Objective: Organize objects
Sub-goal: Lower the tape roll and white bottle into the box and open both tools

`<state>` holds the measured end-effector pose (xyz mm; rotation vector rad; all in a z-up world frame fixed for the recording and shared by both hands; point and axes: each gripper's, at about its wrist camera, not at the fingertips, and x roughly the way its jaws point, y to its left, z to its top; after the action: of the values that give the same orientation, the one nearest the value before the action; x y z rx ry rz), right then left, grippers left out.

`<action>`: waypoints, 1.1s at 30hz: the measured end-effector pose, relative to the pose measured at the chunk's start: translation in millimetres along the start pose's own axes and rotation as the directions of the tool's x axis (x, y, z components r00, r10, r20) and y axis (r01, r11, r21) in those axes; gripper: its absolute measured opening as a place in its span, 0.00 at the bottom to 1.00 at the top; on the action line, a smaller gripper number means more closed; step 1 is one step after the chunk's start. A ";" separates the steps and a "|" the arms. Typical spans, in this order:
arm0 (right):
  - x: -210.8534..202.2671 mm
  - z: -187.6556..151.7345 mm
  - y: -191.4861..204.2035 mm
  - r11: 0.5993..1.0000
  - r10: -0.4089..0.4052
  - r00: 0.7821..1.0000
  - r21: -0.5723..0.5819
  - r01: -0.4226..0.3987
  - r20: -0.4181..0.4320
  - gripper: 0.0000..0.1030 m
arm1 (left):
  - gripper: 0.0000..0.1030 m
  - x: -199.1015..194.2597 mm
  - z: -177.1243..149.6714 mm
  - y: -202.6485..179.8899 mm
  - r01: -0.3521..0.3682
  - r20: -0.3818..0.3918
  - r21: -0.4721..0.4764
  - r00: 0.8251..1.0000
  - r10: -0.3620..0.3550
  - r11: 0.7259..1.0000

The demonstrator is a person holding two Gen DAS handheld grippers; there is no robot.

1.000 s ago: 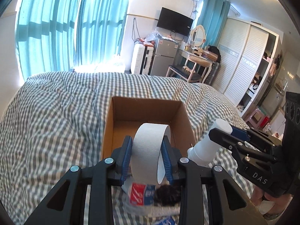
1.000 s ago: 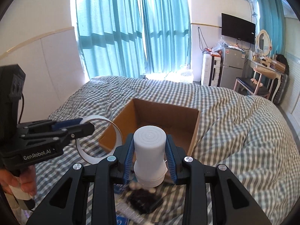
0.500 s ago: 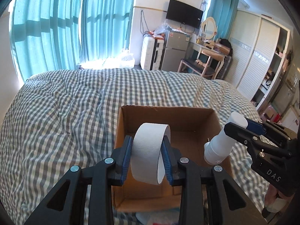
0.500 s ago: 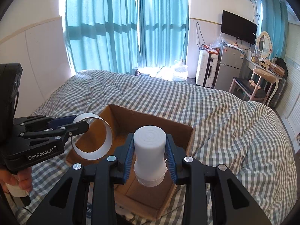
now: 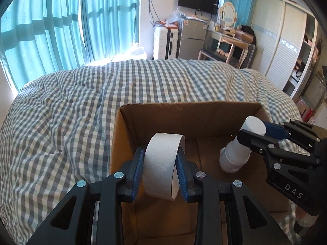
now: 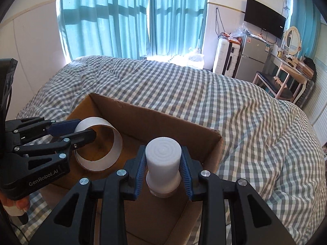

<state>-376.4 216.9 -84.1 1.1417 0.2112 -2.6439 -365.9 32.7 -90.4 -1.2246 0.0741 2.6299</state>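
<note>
Checked bed (image 5: 67,110) w/ open cardboard box (image 5: 184,114) sitting on it

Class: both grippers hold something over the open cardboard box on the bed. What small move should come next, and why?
Probably lower both a little further, then release. The left gripper is shut on the white tape roll and the right gripper on the white bottle; both hang inside the cardboard box walls, seemingly above its floor, so a shorter drop seems gentler.

Bright daylight glows through the teal curtains (image 6: 122,18), washing out the bed's (image 5: 81,106) far edge. The cardboard box (image 5: 184,118) interior sits in shadow. Fisheye bending and dark vignetting ring both sharp views.
</note>
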 end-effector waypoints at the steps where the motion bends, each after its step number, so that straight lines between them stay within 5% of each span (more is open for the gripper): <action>1: 1.4 -0.6 -0.2 1.000 0.000 1.000 0.001 0.000 -0.002 0.31 | 0.31 3.4 -0.4 1.7 0.000 -0.006 -0.002 1.000 0.000 1.000; 8: -1.0 -0.3 -1.8 0.999 0.035 0.999 0.025 -0.036 0.020 0.31 | 0.34 4.5 -4.6 0.6 -0.004 -0.014 0.027 1.000 0.005 1.000; 12: -26.0 2.4 -4.4 0.996 0.054 0.994 0.071 -0.061 0.094 0.62 | 0.64 -9.1 -2.2 -3.7 -0.011 0.013 0.041 1.000 0.010 0.999; 20: -90.0 7.7 -5.5 0.991 0.045 0.981 0.113 -0.068 0.190 0.67 | 0.81 -55.3 2.3 -4.4 -0.034 0.077 0.016 0.997 0.032 0.999; 30: -150.0 -1.0 15.4 0.997 -0.008 0.985 0.075 -0.005 0.172 0.76 | 0.82 -120.4 -1.1 -0.3 -0.116 0.149 0.027 0.983 0.110 0.993; 33: -166.3 -6.4 20.7 0.998 -0.001 0.986 0.069 -0.010 0.167 0.80 | 0.94 -136.4 -4.3 -1.5 -0.132 0.166 0.019 0.978 0.127 0.991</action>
<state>-256.2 227.3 32.4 0.9315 0.0847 -2.7448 -277.7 7.1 10.6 -1.0212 0.1683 2.8205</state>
